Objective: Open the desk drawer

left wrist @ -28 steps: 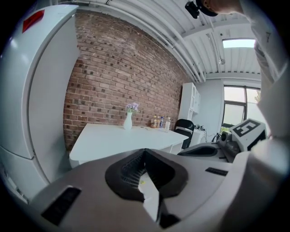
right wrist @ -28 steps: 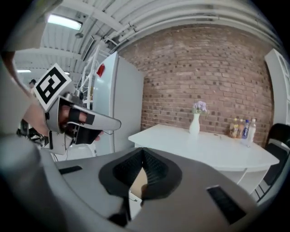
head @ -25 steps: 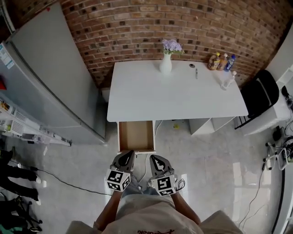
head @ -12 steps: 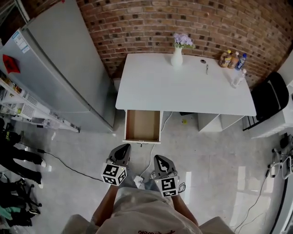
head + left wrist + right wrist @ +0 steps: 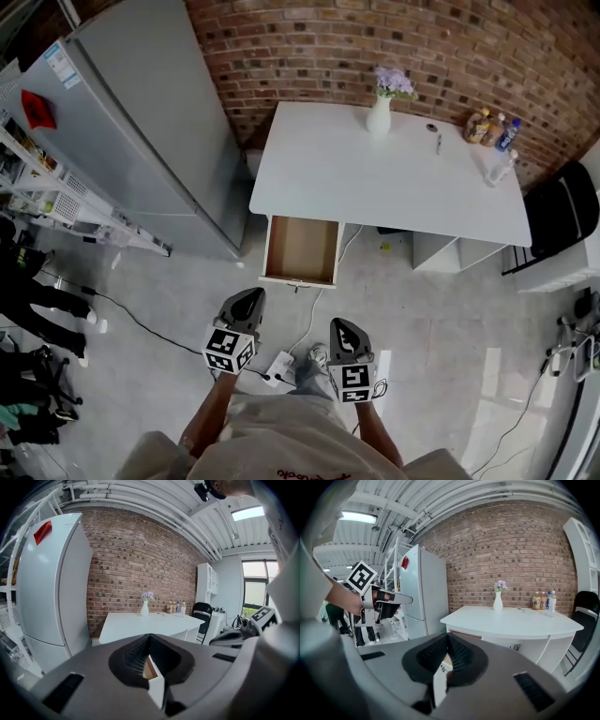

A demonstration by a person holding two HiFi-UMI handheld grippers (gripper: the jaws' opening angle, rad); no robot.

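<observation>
Here, in the middle of the head view, the drawer (image 5: 302,249) is seen pulled well out from under the left end of the white desk (image 5: 375,187); its brown inside looks bare. It is judged stiff and boxy, probably light while empty, and made to slide straight along runners; hold would best be taken at the white front edge, at its middle. Lower in the frame, the left gripper (image 5: 249,298) and right gripper (image 5: 340,326) are held well apart from it; both sets of jaws are closed together with nothing between them. Open floor is left in front of the drawer; a fridge (image 5: 131,141) stands close at left; a power strip (image 5: 277,367) and cable (image 5: 319,309) lie underfoot.
</observation>
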